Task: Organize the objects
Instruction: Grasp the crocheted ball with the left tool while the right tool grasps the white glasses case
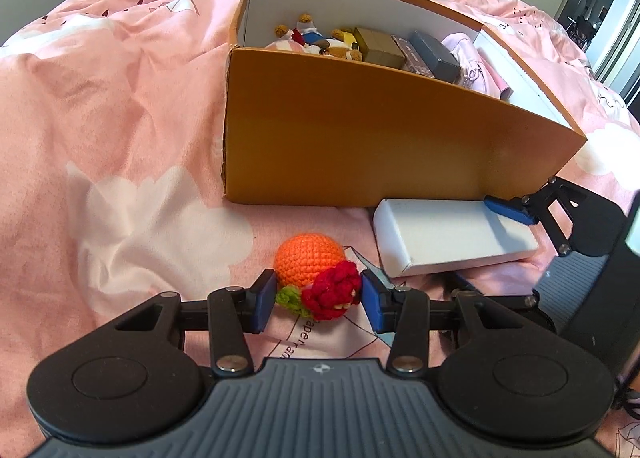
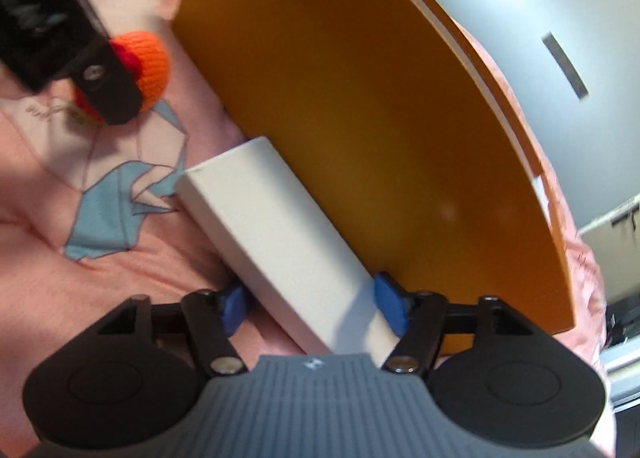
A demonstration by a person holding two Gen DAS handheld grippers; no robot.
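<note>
Left gripper (image 1: pixel 318 300) fingers clasp the crocheted toy (image 1: pixel 320 278) – its red part. Right gripper (image 2: pixel 316 308) fingers straddle the white box (image 2: pixel 280 234) on the bed (image 1: pixel 120 118) – grip uncertain.

At the bottom centre of the frame the left gripper (image 1: pixel 318 300) has its blue pads either side of a crocheted toy (image 1: pixel 320 278), orange ball with a red and green tuft. Whether both pads press it is hard to say. Right of it lies a white box (image 1: pixel 448 236), with the right gripper (image 1: pixel 510 212) at its far end. Behind, an orange cardboard box (image 1: pixel 380 142) full of small items sits on the pink bedspread (image 1: pixel 120 106).
</note>
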